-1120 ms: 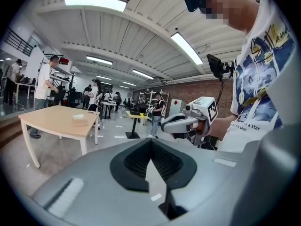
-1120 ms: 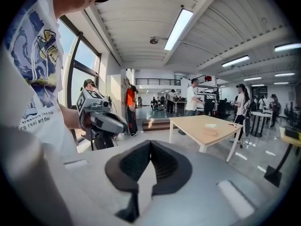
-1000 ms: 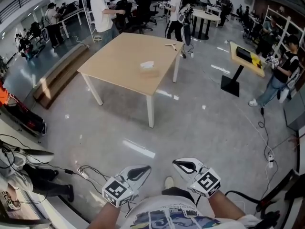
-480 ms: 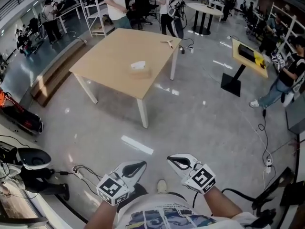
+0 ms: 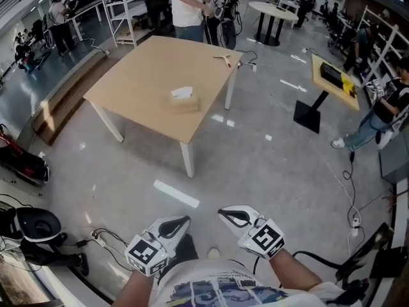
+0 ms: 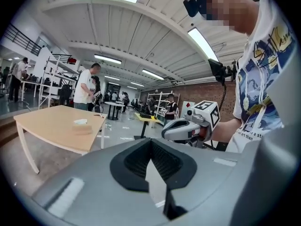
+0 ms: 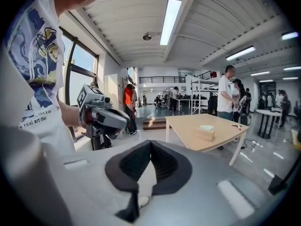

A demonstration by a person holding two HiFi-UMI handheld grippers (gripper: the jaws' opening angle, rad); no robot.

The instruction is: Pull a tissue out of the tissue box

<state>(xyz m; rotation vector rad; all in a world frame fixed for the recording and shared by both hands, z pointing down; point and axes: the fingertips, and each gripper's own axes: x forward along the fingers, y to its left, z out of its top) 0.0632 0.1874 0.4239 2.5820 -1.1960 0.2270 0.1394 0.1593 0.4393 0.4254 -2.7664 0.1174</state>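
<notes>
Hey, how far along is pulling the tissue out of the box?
Nothing done yet: the tissue sits in the tissue box on the table. In hand: nothing; left gripper and right gripper are shut, empty, near the person's body, across the floor from it. Left: approach, grip, pull.

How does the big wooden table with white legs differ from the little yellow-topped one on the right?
The pale wooden square table stands on white corner legs; the yellow-topped table stands on one black post with a flat base. The wooden one is far broader. It carries a tan tissue box; the yellow one, a flat black item. Both stand on glossy grey floor.
</notes>
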